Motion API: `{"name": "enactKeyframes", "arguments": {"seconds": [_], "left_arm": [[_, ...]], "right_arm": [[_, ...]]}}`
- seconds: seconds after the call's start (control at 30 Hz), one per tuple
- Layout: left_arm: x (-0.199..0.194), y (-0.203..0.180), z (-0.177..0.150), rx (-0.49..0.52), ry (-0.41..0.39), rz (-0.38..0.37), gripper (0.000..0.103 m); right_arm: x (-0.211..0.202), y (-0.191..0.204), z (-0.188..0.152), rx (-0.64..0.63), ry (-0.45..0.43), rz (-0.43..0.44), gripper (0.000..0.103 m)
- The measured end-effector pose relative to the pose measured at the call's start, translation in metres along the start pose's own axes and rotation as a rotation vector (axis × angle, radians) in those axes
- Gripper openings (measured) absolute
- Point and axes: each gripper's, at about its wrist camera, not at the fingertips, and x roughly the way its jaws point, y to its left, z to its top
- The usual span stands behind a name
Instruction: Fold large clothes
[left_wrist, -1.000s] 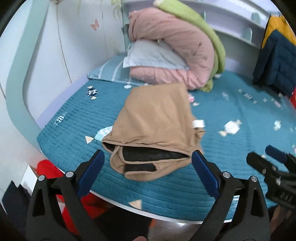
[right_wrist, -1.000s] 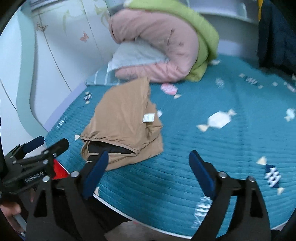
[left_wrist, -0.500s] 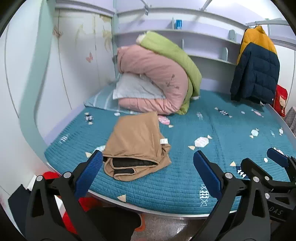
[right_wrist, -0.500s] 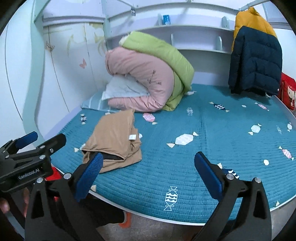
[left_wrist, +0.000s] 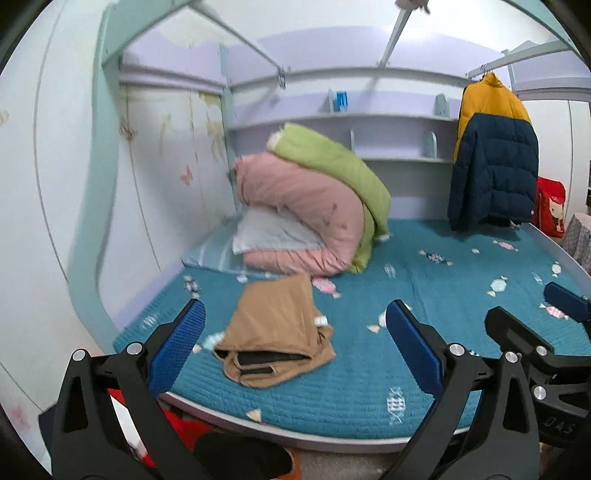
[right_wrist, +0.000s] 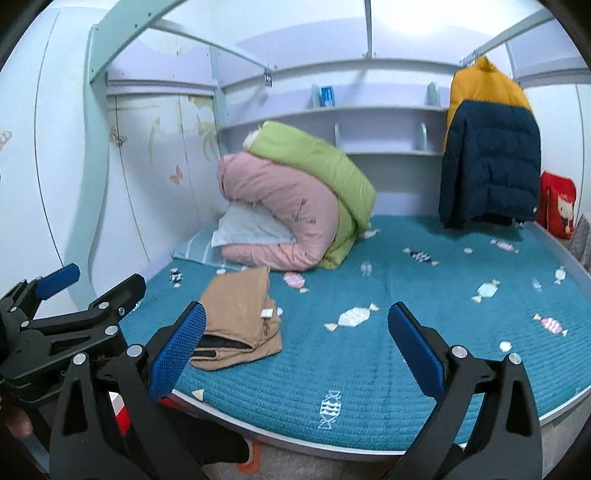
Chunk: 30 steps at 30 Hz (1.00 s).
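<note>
A tan garment with a black lining lies folded in a compact bundle (left_wrist: 275, 332) on the teal bedspread near the bed's front left edge; it also shows in the right wrist view (right_wrist: 240, 319). My left gripper (left_wrist: 295, 343) is open and empty, held back from the bed with the bundle between its blue pads. My right gripper (right_wrist: 297, 347) is open and empty, to the right of the bundle. Each gripper shows at the side of the other's view.
A rolled pink and green quilt (left_wrist: 310, 214) and a pillow sit at the head of the bed. A navy and yellow jacket (left_wrist: 493, 162) hangs at the right. Shelves run along the back wall. The teal bedspread (right_wrist: 424, 295) stretches to the right. Red items lie on the floor below.
Both grippers have pulled back and up from the bed. The folded tan garment now looks smaller and farther away; it has not moved on the bedspread.
</note>
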Motion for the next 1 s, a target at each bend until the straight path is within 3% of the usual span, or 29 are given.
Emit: {"name": "enactKeyframes", "arguments": {"seconds": [0.57,1.0], "left_arm": [[-0.061,-0.002,0.023,-0.033,-0.178,-0.028,0.098],[-0.068,-0.001,0.024,-0.033,-0.202,-0.036,0.098]], "right_arm": [[-0.06,-0.003,0.017,-0.02,-0.185,-0.045,0.096],[-0.067,-0.003,0.018,-0.015,-0.199,-0.051,0.096]]}}
